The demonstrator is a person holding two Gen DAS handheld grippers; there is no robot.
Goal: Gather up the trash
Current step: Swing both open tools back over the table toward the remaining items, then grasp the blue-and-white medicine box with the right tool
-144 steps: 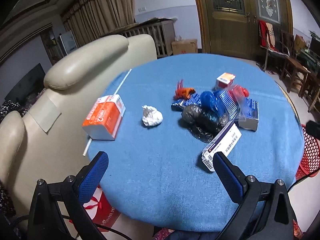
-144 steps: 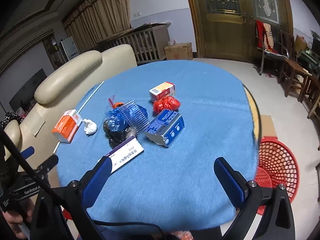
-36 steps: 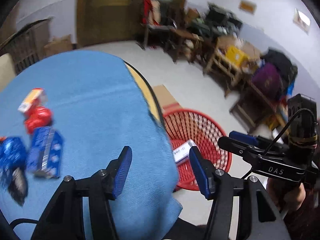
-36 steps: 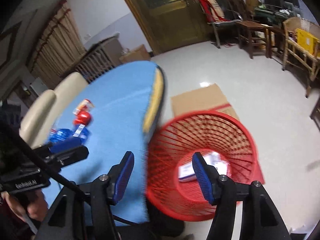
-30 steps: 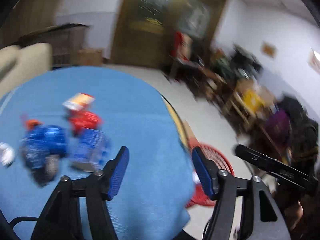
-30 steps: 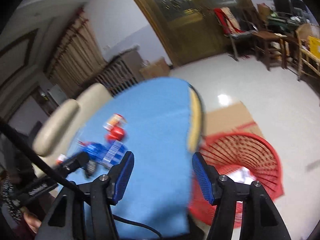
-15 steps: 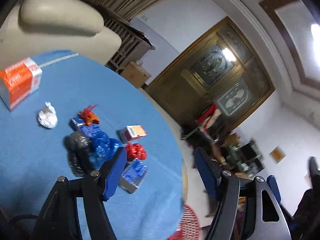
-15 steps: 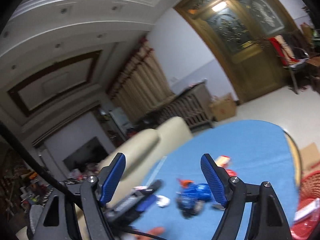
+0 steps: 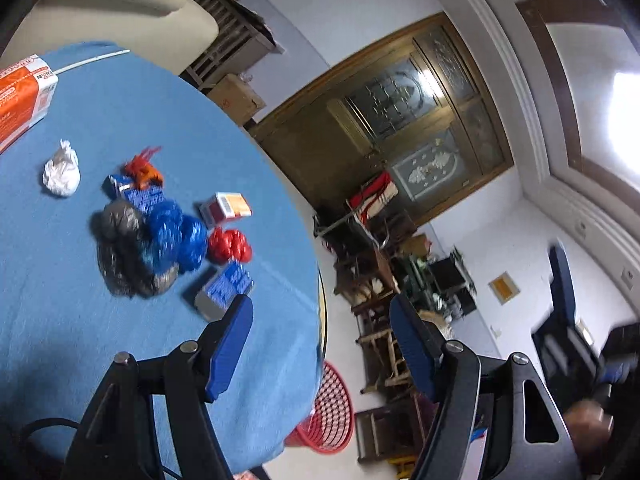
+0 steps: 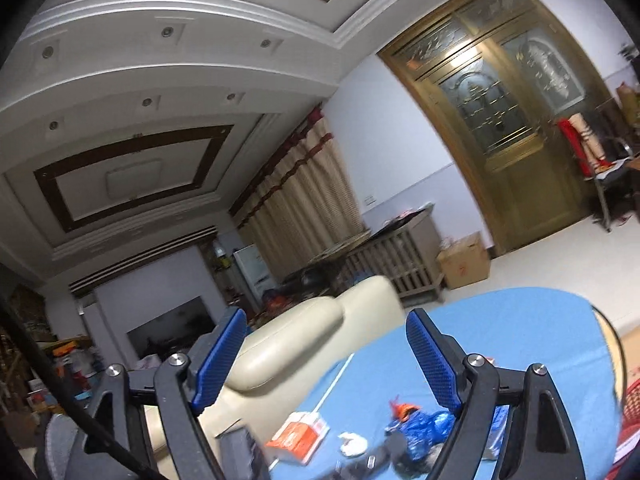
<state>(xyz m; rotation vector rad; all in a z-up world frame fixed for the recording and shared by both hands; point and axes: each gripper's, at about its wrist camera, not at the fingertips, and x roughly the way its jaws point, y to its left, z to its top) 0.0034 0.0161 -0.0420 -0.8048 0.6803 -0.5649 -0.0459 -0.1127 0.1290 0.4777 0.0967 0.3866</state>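
On the round blue table (image 9: 120, 112) lies a heap of trash: a black bag (image 9: 120, 248), a blue bag (image 9: 172, 236), a red crumpled wrapper (image 9: 230, 245), a small orange-white box (image 9: 226, 208) and a blue box (image 9: 224, 290). A white paper ball (image 9: 61, 170) and a big orange box (image 9: 20, 96) lie further left. My left gripper (image 9: 320, 320) hangs open and empty over the table's near right edge, just short of the blue box. My right gripper (image 10: 326, 328) points level, high over the table; its jaws are opening with nothing between them.
A red mesh basket (image 9: 328, 412) stands on the floor below the table's right edge. A cream sofa (image 10: 300, 340) backs onto the table's far side. A white stick (image 10: 334, 384) lies near the orange box (image 10: 300, 438). Wooden chairs and clutter fill the room's right side.
Both views have swung away from the red basket and back to the table. The right gripper has risen and its jaws have widened. The left view has rolled.
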